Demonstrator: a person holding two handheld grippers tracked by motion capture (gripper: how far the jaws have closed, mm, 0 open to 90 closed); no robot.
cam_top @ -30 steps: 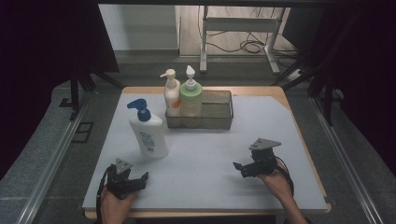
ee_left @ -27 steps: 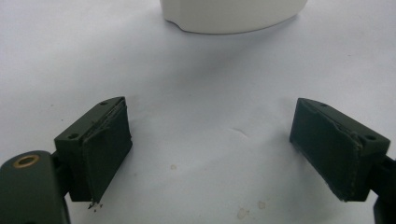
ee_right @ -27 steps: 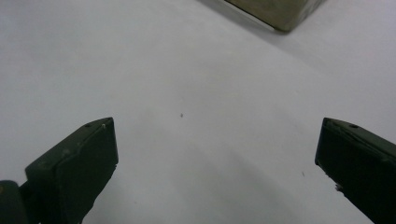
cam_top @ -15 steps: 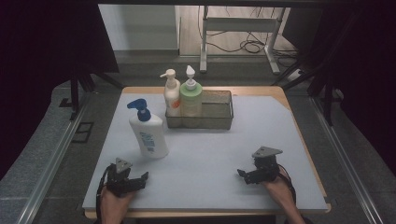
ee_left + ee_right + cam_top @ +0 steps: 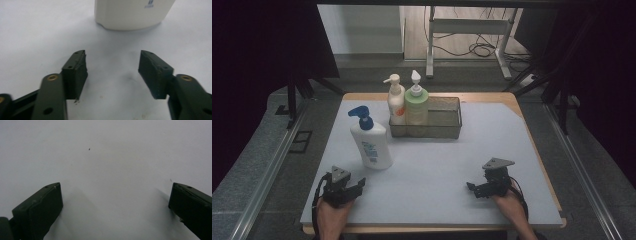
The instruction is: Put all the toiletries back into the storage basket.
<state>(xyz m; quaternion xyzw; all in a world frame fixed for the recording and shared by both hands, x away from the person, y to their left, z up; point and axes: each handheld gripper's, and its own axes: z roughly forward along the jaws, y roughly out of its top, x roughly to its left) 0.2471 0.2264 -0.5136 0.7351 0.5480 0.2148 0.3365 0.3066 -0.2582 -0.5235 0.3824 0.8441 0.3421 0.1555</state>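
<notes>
white pump bottle (image 5: 372,146): stands upright on the mat, just left-front of the wire basket (image 5: 452,131), clear of it. Blue pump head on top, blue print on the front.

left gripper (image 5: 343,186): sits on the mat in front of the bottle, further from the basket. Jaws have just been closing and now stand about half open. In the left gripper view the pads (image 5: 75,71) have bare mat between them, and the bottle base (image 5: 132,13) is just ahead, not touched.

right gripper (image 5: 489,184): parked on the mat well to the front-right of the basket, jaws wide apart, holding nothing.

in the basket: a cream pump bottle (image 5: 395,100) and a green one (image 5: 416,102), side by side at its left end, right end free.

how it'll handle: my guess is smooth, slick plastic with a bit of give, and can't tell how full it is, so treat it as heavy-ish. Tall with a small footprint, so it looks tippy if nudged low.

where to grab: I'd go across the narrow sides of the body, about mid-height. Not the pump neck, it'd likely swivel. Jaws probably need to reopen for that width.

mat (image 5: 522,145): pale, flat, lots of room.
</notes>
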